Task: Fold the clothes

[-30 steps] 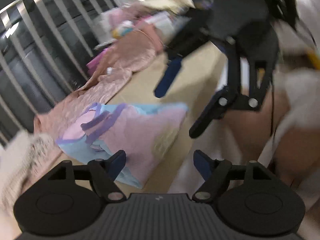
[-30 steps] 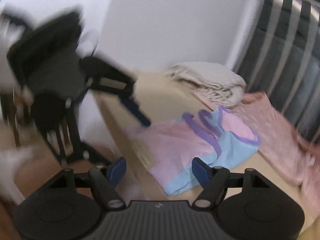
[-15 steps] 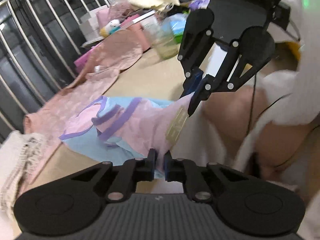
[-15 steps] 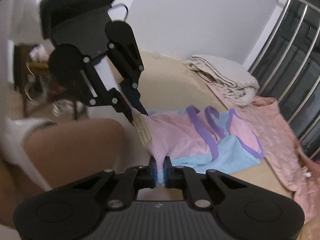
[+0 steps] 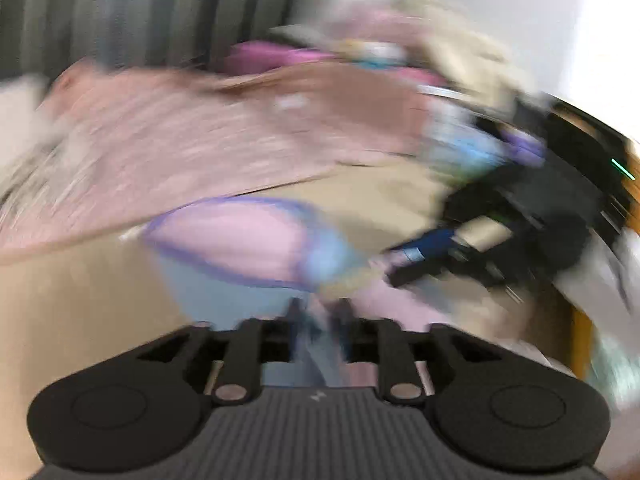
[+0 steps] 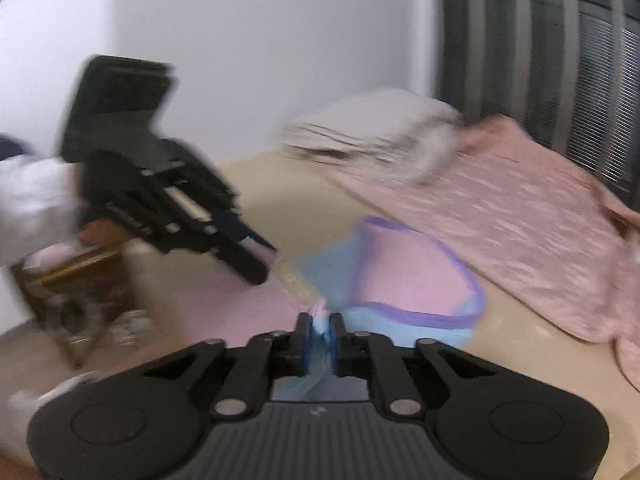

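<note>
Pinching pastel top (image 6: 412, 280): left gripper (image 5: 318, 312), right gripper (image 6: 320, 328), jaws easing apart; no legible writing.

two grippers (image 6: 320, 330), three garments (image 6: 404, 276), one table (image 6: 520, 356)

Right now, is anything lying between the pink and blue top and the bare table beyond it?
Nothing visible: bare table lies beyond the top, which both hand-held grippers, left and right, have fabric in. The pink garment lies alongside.
</note>
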{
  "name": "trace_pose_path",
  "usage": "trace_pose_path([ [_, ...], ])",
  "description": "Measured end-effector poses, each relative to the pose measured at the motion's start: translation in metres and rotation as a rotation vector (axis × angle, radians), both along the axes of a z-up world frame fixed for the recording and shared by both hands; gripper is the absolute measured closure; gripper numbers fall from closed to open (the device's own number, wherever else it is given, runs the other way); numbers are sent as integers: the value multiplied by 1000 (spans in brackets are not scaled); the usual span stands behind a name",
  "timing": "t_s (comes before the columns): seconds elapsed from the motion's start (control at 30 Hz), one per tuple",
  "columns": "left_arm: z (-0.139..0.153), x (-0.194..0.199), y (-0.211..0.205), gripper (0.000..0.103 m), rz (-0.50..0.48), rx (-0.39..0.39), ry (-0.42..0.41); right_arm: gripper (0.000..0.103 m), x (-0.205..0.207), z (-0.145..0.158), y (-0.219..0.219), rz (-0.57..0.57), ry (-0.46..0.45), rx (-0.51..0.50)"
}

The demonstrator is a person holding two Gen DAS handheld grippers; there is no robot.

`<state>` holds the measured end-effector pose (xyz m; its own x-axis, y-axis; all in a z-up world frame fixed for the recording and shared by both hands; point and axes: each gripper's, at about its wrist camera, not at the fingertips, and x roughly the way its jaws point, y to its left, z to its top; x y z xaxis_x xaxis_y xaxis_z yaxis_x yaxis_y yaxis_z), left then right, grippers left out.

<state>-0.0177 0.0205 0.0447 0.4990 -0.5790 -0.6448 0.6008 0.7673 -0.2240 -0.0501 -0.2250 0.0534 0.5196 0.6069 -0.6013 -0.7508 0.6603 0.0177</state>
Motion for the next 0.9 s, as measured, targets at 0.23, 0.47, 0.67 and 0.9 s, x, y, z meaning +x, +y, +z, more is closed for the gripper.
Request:
trace_pose_path([
  [0.23, -3, -21, 21, 37, 135, -104, 33, 62, -7, -9, -32, -225, 50, 126],
  [0.47, -14, -20, 15, 70, 119, -216, 151, 86, -7, -38, -33, -230, 269, 326],
  [0.67, -9, -20, 14, 93, 166, -287, 136, 100, -15, -20, -35, -261, 224, 402],
  [0.9, -17, 4, 4, 90, 242, -215, 120, 99, 29, -24, -23, -305, 204, 315],
])
